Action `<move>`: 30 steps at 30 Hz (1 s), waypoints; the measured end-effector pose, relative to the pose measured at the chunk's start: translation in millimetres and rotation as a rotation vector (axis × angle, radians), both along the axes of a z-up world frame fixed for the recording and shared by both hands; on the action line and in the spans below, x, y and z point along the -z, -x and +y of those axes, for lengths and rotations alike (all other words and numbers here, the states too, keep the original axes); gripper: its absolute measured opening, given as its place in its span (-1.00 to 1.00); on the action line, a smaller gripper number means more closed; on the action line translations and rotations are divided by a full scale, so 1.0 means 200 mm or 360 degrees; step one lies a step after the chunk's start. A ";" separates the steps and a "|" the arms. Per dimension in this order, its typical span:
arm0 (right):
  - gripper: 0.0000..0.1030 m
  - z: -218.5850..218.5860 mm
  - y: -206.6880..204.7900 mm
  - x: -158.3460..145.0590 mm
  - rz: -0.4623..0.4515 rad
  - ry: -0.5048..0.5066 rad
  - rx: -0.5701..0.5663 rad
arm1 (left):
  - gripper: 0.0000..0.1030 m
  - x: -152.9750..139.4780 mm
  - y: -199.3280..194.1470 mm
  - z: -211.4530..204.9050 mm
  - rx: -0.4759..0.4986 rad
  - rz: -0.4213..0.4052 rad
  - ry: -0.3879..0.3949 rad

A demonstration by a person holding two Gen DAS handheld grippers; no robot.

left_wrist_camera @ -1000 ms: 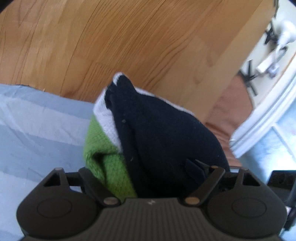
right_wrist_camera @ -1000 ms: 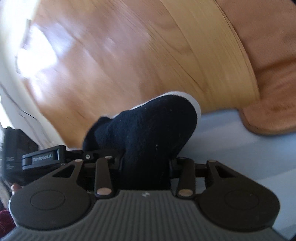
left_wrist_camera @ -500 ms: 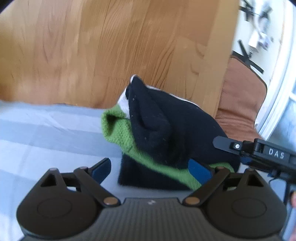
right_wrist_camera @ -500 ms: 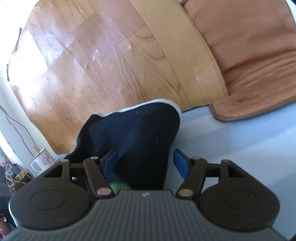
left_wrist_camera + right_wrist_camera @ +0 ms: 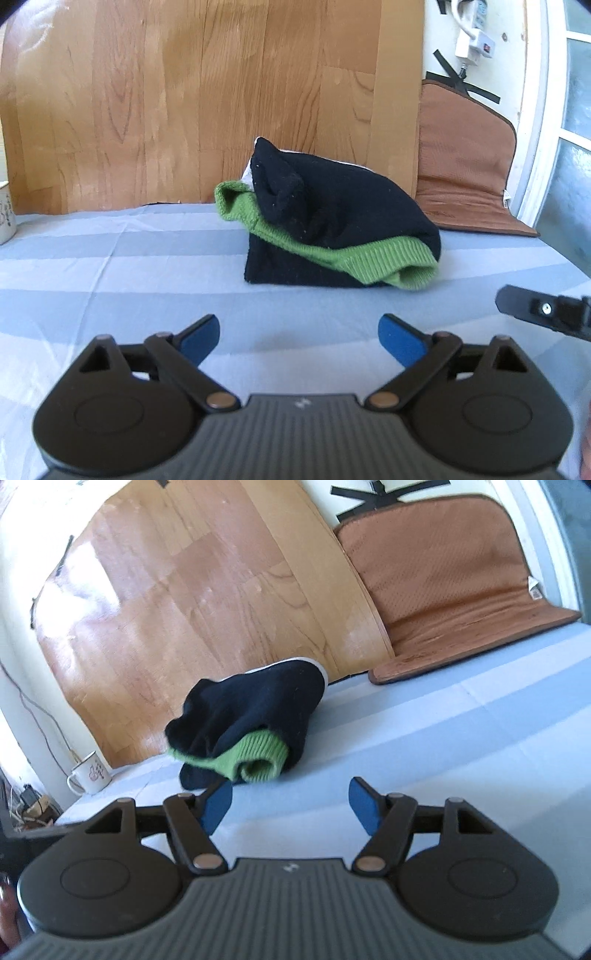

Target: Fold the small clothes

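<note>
So the folded bundle of black knit with the green ribbed cuff [image 5: 343, 229] is sitting on the pale blue striped cloth surface [image 5: 122, 273], close to the wooden panel [image 5: 184, 92] behind it, brown padded mat [image 5: 465, 166] off to its right and a white enamel mug [image 5: 90, 771] further along to its left. It looks kinda lumpy: the green cuff [image 5: 258, 757] pokes out and the top black layer humps up. I'd say the step in hand is letting go and backing off, so pull straight away without snagging the cuff, then maybe pat the hump flat.

The left gripper [image 5: 299, 338] has its jaws spread wide, nothing between them, well clear of the bundle. The right gripper [image 5: 290, 803] has just been opening too, jaws apart and empty, left pad [image 5: 218, 805] just in front of the bundle's near edge, can't tell if it brushes it.
</note>
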State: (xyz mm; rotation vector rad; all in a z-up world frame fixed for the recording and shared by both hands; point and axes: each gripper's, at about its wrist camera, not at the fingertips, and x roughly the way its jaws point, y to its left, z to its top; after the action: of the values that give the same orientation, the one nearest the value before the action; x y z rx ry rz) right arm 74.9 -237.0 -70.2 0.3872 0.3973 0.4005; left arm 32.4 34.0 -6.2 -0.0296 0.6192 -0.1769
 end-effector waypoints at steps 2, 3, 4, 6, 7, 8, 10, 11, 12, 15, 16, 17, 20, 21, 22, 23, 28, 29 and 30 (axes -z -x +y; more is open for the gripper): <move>0.40 0.01 0.06 0.00 -0.0032 0.0038 0.0010 | 0.86 0.00 0.03 0.00 0.0012 -0.0012 -0.0016; 0.40 0.02 0.07 0.01 -0.0038 0.0053 0.0007 | 0.86 0.00 0.05 -0.01 0.0016 -0.0018 -0.0023; 0.40 0.03 0.09 0.01 -0.0034 0.0059 0.0004 | 0.86 0.00 0.07 -0.01 0.0016 -0.0027 -0.0029; 0.40 0.02 0.10 0.02 -0.0023 0.0056 0.0015 | 0.86 -0.01 0.10 -0.01 0.0005 -0.0037 -0.0036; 0.40 0.02 0.12 0.02 -0.0017 0.0050 0.0022 | 0.86 0.00 0.11 0.00 0.0001 -0.0035 -0.0035; 0.40 0.01 0.12 0.03 -0.0009 0.0043 0.0028 | 0.86 0.00 0.12 0.00 -0.0005 -0.0032 -0.0030; 0.40 0.01 0.15 0.03 -0.0009 0.0043 0.0043 | 0.87 0.00 0.14 0.01 -0.0016 -0.0031 -0.0027; 0.40 0.01 0.16 0.04 -0.0011 0.0047 0.0049 | 0.87 0.00 0.15 0.01 -0.0019 -0.0033 -0.0026; 0.40 0.01 0.17 0.04 -0.0010 0.0052 0.0053 | 0.87 -0.01 0.16 0.01 -0.0027 -0.0036 -0.0027; 0.40 0.01 0.18 0.04 -0.0012 0.0045 0.0065 | 0.87 -0.01 0.17 0.02 -0.0046 -0.0042 -0.0039; 0.40 0.00 0.18 0.04 -0.0005 0.0040 0.0068 | 0.87 -0.01 0.17 0.02 -0.0053 -0.0044 -0.0045; 0.40 0.00 0.17 0.04 0.0002 0.0036 0.0076 | 0.88 -0.01 0.17 0.02 -0.0058 -0.0047 -0.0048; 0.40 0.00 0.16 0.05 0.0024 0.0024 0.0079 | 0.90 -0.01 0.18 0.02 -0.0076 -0.0061 -0.0056; 0.40 0.00 0.15 0.05 0.0032 0.0024 0.0085 | 0.91 -0.01 0.18 0.02 -0.0079 -0.0066 -0.0058; 0.40 0.00 0.15 0.05 0.0038 0.0024 0.0088 | 0.91 -0.01 0.18 0.02 -0.0084 -0.0071 -0.0062; 0.40 0.00 0.14 0.05 0.0044 0.0022 0.0083 | 0.92 -0.01 0.18 0.02 -0.0087 -0.0074 -0.0067; 0.40 -0.01 0.15 0.05 0.0026 0.0002 0.0078 | 0.95 -0.01 0.18 0.02 -0.0094 -0.0088 -0.0081; 0.40 -0.01 0.16 0.05 0.0015 -0.0006 0.0079 | 0.95 -0.01 0.18 0.02 -0.0099 -0.0088 -0.0082; 0.40 -0.02 0.17 0.04 0.0010 -0.0014 0.0083 | 0.97 -0.01 0.18 0.03 -0.0104 -0.0086 -0.0082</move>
State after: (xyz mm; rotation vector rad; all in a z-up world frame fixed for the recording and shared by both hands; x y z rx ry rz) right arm 41.5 -240.2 -79.2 0.4068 0.3910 0.3504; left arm -3.4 39.3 -5.0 0.0047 0.5676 -0.0981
